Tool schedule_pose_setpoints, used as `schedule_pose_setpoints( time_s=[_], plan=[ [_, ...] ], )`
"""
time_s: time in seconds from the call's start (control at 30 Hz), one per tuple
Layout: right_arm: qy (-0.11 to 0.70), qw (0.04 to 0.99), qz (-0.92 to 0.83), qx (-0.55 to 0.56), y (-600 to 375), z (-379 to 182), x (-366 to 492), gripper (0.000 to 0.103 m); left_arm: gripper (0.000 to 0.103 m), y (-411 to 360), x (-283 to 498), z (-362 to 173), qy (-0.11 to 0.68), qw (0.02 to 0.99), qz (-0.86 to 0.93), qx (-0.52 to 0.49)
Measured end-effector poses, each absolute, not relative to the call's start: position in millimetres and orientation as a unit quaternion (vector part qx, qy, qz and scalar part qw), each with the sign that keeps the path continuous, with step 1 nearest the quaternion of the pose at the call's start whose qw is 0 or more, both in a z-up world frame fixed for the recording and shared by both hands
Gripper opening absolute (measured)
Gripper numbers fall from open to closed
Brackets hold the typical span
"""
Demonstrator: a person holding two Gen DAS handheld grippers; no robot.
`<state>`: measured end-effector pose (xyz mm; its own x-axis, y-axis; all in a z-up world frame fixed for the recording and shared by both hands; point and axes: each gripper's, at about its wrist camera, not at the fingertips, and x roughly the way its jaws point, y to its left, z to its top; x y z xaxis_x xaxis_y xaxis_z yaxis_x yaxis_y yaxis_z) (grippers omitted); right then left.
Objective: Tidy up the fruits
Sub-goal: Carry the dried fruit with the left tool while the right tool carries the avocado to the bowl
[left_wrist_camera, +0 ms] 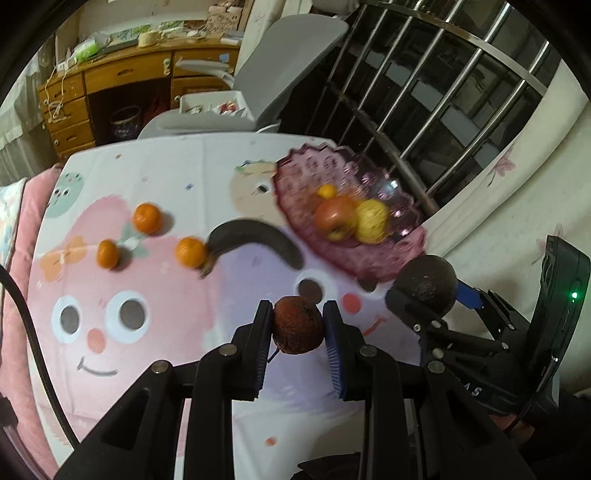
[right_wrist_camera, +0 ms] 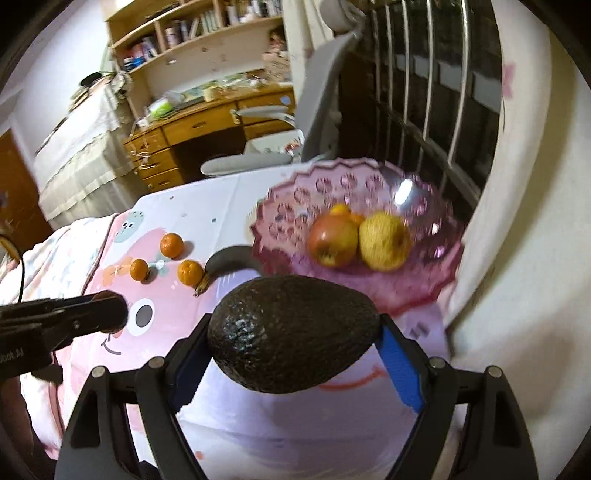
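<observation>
My left gripper (left_wrist_camera: 297,319) is shut on a small wrinkled brown fruit (left_wrist_camera: 297,325), held above the cloth-covered table (left_wrist_camera: 155,158). My right gripper (right_wrist_camera: 291,345) is shut on a dark avocado (right_wrist_camera: 293,332); the avocado (left_wrist_camera: 428,286) also shows at the right of the left wrist view. Ahead stands a pink glass bowl (right_wrist_camera: 369,177) holding a red apple (right_wrist_camera: 332,240), a yellow fruit (right_wrist_camera: 384,240) and a small orange (right_wrist_camera: 341,210). Three mandarins (left_wrist_camera: 147,218) (left_wrist_camera: 108,253) (left_wrist_camera: 190,252) and a blackened banana (left_wrist_camera: 255,240) lie on the cloth left of the bowl (left_wrist_camera: 295,184).
A grey chair (left_wrist_camera: 280,66) stands behind the table, with a wooden desk (left_wrist_camera: 122,81) and shelves (right_wrist_camera: 192,29) beyond. A barred window (left_wrist_camera: 443,92) and a pale curtain (right_wrist_camera: 517,258) run along the right side. A black cable (left_wrist_camera: 26,325) hangs at the left.
</observation>
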<state>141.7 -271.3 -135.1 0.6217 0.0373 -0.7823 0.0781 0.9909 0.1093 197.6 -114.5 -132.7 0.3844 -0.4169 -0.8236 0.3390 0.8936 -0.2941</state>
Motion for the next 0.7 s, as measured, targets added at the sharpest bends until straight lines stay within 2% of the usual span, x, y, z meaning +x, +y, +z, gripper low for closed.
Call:
schedule_pose_setpoints(
  time_s=[0.43, 0.7],
  plan=[
    [0.42, 0.907, 0.04, 0.0, -322.9, -135.1, 171.4, 0.085, 0.026, -197.3, 243.5, -136.5, 0.499, 0.837, -0.223, -0.041],
    [0.461, 0.886, 0.041, 0.005, -346.3, -158.4, 200.2, 0.085, 0.026, -226.4, 275.5, -166.7, 0.531, 0.817, -0.219, -0.039]
  ],
)
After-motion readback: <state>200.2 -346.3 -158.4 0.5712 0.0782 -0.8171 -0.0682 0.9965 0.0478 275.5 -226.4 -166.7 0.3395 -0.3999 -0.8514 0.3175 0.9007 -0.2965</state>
